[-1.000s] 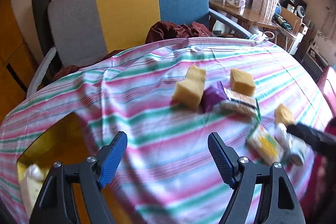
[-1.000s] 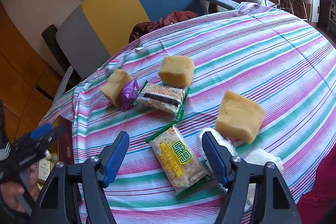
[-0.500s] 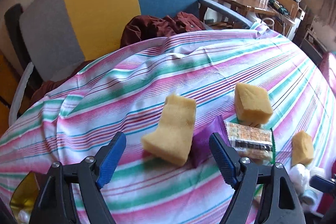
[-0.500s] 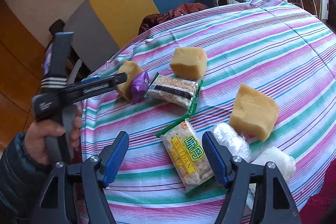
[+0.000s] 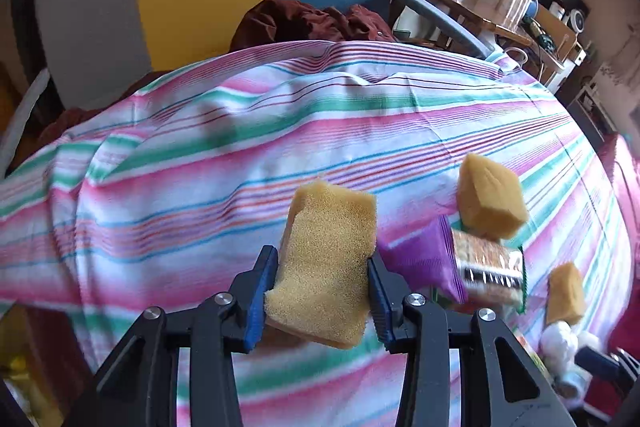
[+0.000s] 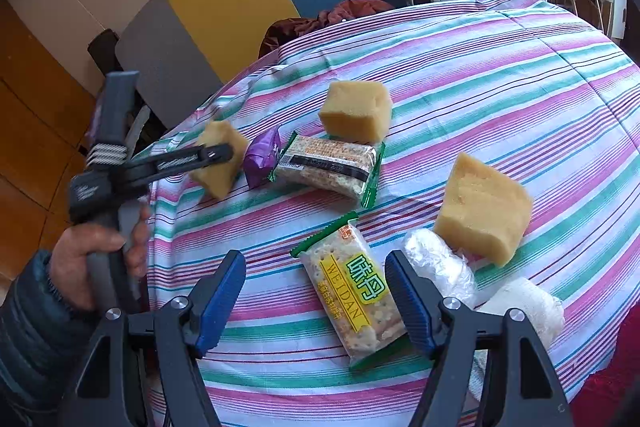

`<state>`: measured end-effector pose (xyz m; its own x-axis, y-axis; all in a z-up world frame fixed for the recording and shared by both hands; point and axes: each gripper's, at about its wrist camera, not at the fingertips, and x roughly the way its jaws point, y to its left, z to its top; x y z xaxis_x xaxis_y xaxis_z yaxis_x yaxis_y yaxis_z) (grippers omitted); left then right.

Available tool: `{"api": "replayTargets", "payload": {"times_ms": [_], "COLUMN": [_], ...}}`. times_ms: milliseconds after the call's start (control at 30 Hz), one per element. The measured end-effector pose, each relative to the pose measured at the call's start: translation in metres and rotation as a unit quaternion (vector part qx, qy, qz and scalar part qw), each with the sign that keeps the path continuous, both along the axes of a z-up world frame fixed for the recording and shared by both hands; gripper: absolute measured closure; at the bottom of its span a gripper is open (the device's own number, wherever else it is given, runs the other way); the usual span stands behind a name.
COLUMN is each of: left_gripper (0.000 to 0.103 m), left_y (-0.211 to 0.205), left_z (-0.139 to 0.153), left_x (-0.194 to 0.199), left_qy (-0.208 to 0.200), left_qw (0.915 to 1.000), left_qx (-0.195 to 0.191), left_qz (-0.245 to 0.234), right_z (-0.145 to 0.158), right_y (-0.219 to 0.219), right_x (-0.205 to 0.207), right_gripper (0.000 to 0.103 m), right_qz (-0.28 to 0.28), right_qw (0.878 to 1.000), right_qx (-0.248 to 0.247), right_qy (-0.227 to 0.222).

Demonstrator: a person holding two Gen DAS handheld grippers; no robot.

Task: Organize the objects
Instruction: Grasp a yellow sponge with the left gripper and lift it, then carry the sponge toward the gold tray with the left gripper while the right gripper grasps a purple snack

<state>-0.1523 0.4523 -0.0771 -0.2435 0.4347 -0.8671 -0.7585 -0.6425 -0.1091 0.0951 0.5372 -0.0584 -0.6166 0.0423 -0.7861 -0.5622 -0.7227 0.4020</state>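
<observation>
Sponge (image 5: 328,259) sits clenched in the just-closed left hand-held gripper (image 5: 323,291); right hand-held gripper (image 6: 316,291) gapes over crackers (image 6: 354,301) at its 12 o'clock.

Left claw (image 5: 322,283) just closed onto sponge (image 5: 326,267).

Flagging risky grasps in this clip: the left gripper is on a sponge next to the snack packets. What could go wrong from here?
1. The left gripper, whose jaws have just been closing, pinches the soft sponge near one end; it may deform and slip.
2. The purple packet lies against that sponge, so lifting could drag it.
3. The right gripper hangs open over the cracker packet; the plastic-wrapped roll beside it could be nudged.
</observation>
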Motion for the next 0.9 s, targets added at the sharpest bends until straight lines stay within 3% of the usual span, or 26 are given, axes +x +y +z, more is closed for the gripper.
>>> {"api": "replayTargets", "payload": {"times_ms": [300,467,533,667,900], "left_gripper": [0.058,0.057,0.057,0.057,0.057], "left_y": [-0.09,-0.144,-0.165,-0.204,-0.262], "left_z": [0.049,0.071,0.075,0.079,0.076], "left_x": [0.047,0.079,0.082,0.085,0.075], "left_qy": [0.014,0.043,0.035,0.023,0.008], "left_qw": [0.999,0.9971,0.9968,0.9962,0.9923], "left_qx": [0.041,0.062,0.071,0.082,0.102], "left_qz": [0.009,-0.006,-0.002,0.015,0.069], "right_z": [0.002,0.013,0.019,0.022,0.009], "right_y": [-0.008,-0.037,-0.051,-0.068,-0.052], "right_x": [-0.003,-0.024,-0.04,-0.08,-0.158], "right_gripper": [0.03,0.03,0.03,0.03,0.03], "right_qz": [0.007,0.096,0.158,0.261,0.355], "right_qw": [1.0,0.992,0.981,0.945,0.886], "right_qx": [0.022,0.07,0.106,0.177,0.245], "right_qy": [-0.015,-0.036,-0.044,-0.083,-0.171]}}
